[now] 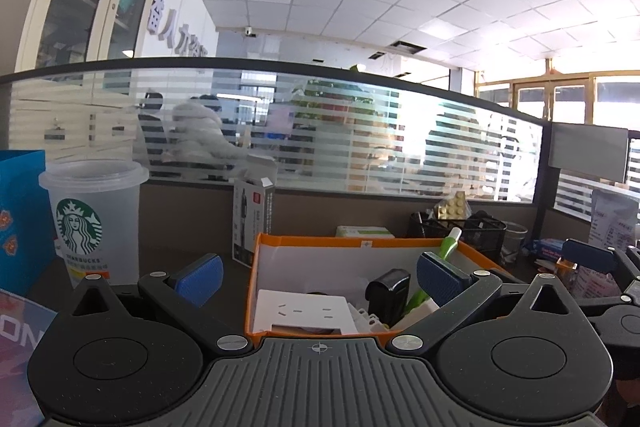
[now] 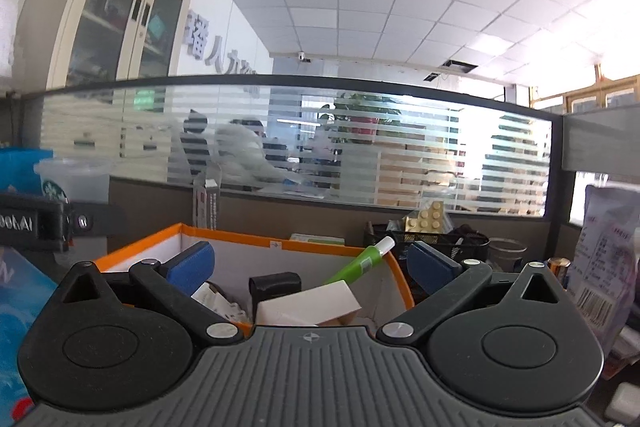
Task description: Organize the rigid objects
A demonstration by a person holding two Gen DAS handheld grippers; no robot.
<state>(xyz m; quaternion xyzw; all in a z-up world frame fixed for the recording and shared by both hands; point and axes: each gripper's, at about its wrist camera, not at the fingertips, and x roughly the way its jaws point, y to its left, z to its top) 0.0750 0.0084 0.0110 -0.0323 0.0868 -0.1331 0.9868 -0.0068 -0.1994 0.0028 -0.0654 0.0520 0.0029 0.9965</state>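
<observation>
- Left gripper [image 1: 320, 277]: jaws apart, nothing between the pads.
- Right gripper [image 2: 314, 267]: jaws wide apart, empty.
- Orange box [image 1: 348, 242] just ahead of both; green tube [image 2: 362, 263] leans inside it.

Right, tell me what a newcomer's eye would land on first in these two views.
The orange-rimmed box straight ahead of both open grippers, with a green tube leaning on its far right wall and a white block and black object inside. Then the Starbucks cup standing left of the box, and the striped glass partition behind.
</observation>
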